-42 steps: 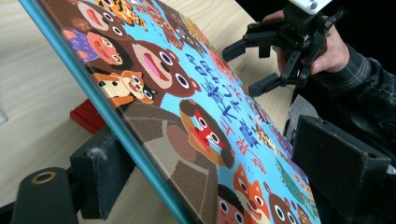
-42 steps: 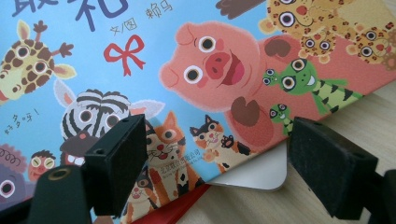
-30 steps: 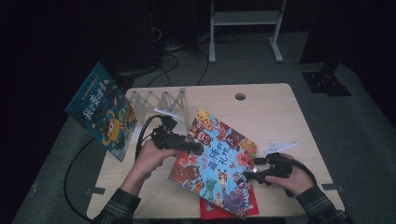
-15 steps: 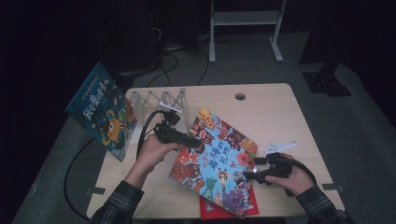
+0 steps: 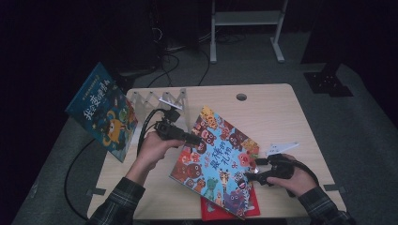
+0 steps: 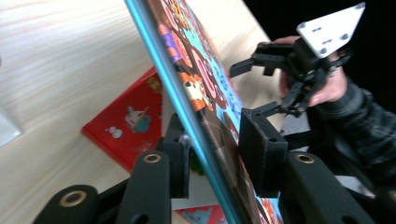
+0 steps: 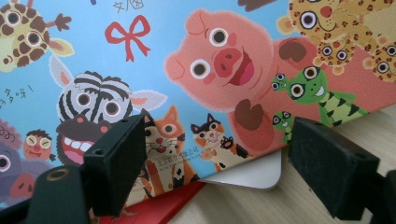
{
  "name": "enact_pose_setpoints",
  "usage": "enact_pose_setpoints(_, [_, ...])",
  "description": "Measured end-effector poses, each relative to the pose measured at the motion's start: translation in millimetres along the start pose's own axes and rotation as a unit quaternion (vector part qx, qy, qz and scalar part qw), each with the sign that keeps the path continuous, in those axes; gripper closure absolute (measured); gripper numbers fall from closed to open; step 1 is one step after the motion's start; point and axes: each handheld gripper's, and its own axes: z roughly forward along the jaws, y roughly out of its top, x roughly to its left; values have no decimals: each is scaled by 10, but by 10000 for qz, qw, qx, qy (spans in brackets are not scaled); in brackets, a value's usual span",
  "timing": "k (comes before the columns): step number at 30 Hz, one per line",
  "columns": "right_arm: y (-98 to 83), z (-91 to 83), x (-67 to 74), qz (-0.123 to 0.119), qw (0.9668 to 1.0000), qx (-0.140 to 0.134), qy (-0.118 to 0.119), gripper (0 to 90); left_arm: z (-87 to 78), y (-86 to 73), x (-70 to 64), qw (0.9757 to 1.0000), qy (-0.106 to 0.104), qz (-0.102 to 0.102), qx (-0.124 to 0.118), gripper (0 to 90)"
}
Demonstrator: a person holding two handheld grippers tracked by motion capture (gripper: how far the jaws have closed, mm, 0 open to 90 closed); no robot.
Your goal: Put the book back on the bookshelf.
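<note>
On the pale wooden table (image 5: pixel 277 112), a large picture book with a light-blue cover crowded with cartoon animals (image 5: pixel 220 159) lies tilted, its left edge raised. It rests partly over a thin red book (image 5: pixel 225 210) that lies flat near the table's front edge.

The left gripper (image 5: pixel 197 139) has its two black jaws on either side of the blue book's raised edge. In the left gripper view the book's edge (image 6: pixel 187 116) runs between the jaws, one pad against the underside and the other just beside the cover; the jaws have just been closing on it, yet a slim gap on the cover side leaves it unclear whether the pads press.

The right gripper (image 5: pixel 248 176) sits at the book's lower right corner, jaws spread wide and holding nothing. In the right gripper view the cover (image 7: pixel 196 70) (a pink pig, a zebra, cats) lies ahead of the jaws, its white rounded corner lifted off the table.

At the table's left edge, a second blue picture book (image 5: pixel 103 110) stands leaning beside a clear folding book rack (image 5: pixel 159 101).
</note>
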Motion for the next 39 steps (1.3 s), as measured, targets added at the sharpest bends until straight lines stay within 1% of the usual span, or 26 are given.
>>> enact_pose_setpoints(1, [1,-10,-4,1,10000,-12,-32,248,0,0,0,10000,0,0,0,681])
enact_pose_setpoints(2, [1,-22,-11,-7,10000,-21,-70,284,-9,8,-5,10000,-74,-2,-11,694])
enact_pose_setpoints(3, [1,-22,-11,-7,10000,-21,-70,284,-17,18,-16,9999,-118,10,-4,694])
enact_pose_setpoints(4, [4,-51,-30,44,9999,-44,-113,334,-22,31,-34,9999,-108,44,21,705])
enact_pose_setpoints(7, [7,-102,-61,183,9998,-96,-60,371,-32,87,-83,9998,-160,91,55,725])
enact_pose_setpoints(8, [2,-106,-74,173,9996,-177,-99,367,-29,103,-101,9998,-142,111,67,726])
enact_pose_setpoints(16, [-12,-161,-182,192,9988,-278,-361,388,-27,205,-193,9998,-109,149,107,745])
enact_pose_setpoints(17, [-26,-199,-240,229,9981,-333,-460,399,-37,235,-223,9998,-103,164,103,748])
enact_pose_setpoints(18, [-26,-199,-240,229,9981,-333,-460,399,-37,235,-223,9998,-103,164,103,752])
enact_pose_setpoints(19, [-45,-244,-308,271,9972,-412,-568,412,-47,250,-242,9997,-95,182,107,756])
enact_pose_setpoints(20, [-45,-244,-308,271,9972,-412,-568,412,-57,264,-263,9997,-85,198,96,756])
enact_pose_setpoints(21, [-68,-292,-379,320,9959,-449,-722,424,-78,293,-300,9996,-77,257,110,765])
enact_pose_setpoints(22, [-68,-292,-379,320,9959,-449,-722,424,-78,293,-300,9996,-77,257,110,770])
enact_pose_setpoints(23, [-98,-341,-459,412,9939,-518,-886,427,-95,319,-335,9994,-101,309,125,775])
enact_pose_setpoints(24, [-113,-365,-499,477,9925,-582,-961,425,-101,330,-352,9993,-110,329,133,780])
enact_pose_setpoints(25, [-113,-365,-499,477,9925,-582,-961,425,-101,330,-352,9993,-110,329,133,783])
enact_pose_setpoints(28, [-152,-410,-600,659,9875,-677,-1264,416,-99,362,-407,9989,-59,410,208,784])
enact_pose_setpoints(29, [-164,-410,-638,612,9839,-634,-1557,409,-95,373,-416,9989,-54,413,229,785])
enact_pose_setpoints(30, [-164,-410,-638,612,9839,-634,-1557,409,-92,382,-422,9988,-55,422,251,785])
enact_pose_setpoints(31, [-164,-405,-651,614,9827,-632,-1630,404,-87,391,-429,9987,-41,435,276,785])
enact_pose_setpoints(33, [-159,-380,-675,561,9783,-608,-1901,388,-81,419,-456,9983,-22,473,353,787])
enact_pose_setpoints(34, [-159,-380,-675,561,9783,-608,-1901,388,-81,419,-456,9983,-22,473,353,788])
enact_pose_setpoints(36, [-158,-345,-694,516,9755,-543,-2068,369,-77,438,-488,9980,1,482,400,789])
enact_pose_setpoints(37, [-159,-305,-722,408,9723,-472,-2251,350,-75,458,-520,9975,35,525,472,791])
enact_pose_setpoints(38, [-159,-305,-722,408,9723,-472,-2251,350,-75,458,-520,9975,35,525,472,791])
enact_pose_setpoints(39, [-159,-285,-736,361,9711,-453,-2315,348,-71,466,-533,9974,36,534,489,791])
